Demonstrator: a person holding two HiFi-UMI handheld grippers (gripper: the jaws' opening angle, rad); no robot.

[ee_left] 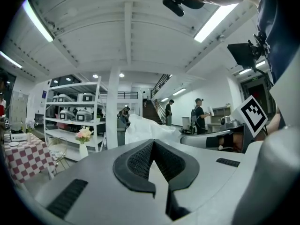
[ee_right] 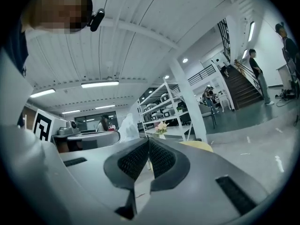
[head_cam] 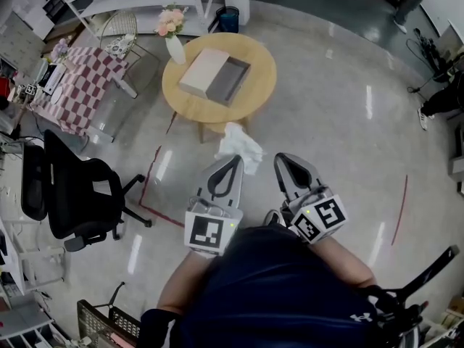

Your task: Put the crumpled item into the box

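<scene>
The crumpled white item [head_cam: 240, 146] hangs above the floor just in front of the round wooden table [head_cam: 263, 72]. My left gripper [head_cam: 233, 159] is shut on its lower edge; in the left gripper view the white item [ee_left: 146, 127] bulges up right behind the closed tips of the left gripper [ee_left: 152, 141]. My right gripper [head_cam: 281, 158] is beside it on the right, shut and holding nothing, its tips [ee_right: 148, 139] pressed together. The open grey box [head_cam: 231, 80] sits on the table with its beige lid [head_cam: 202, 71] leaning against its left side.
A white vase of pink flowers [head_cam: 175, 42] stands at the table's left edge. A black office chair [head_cam: 78, 194] is on the left, a checked tablecloth table [head_cam: 85, 84] and a wire chair [head_cam: 119, 32] further back. People stand in the far background.
</scene>
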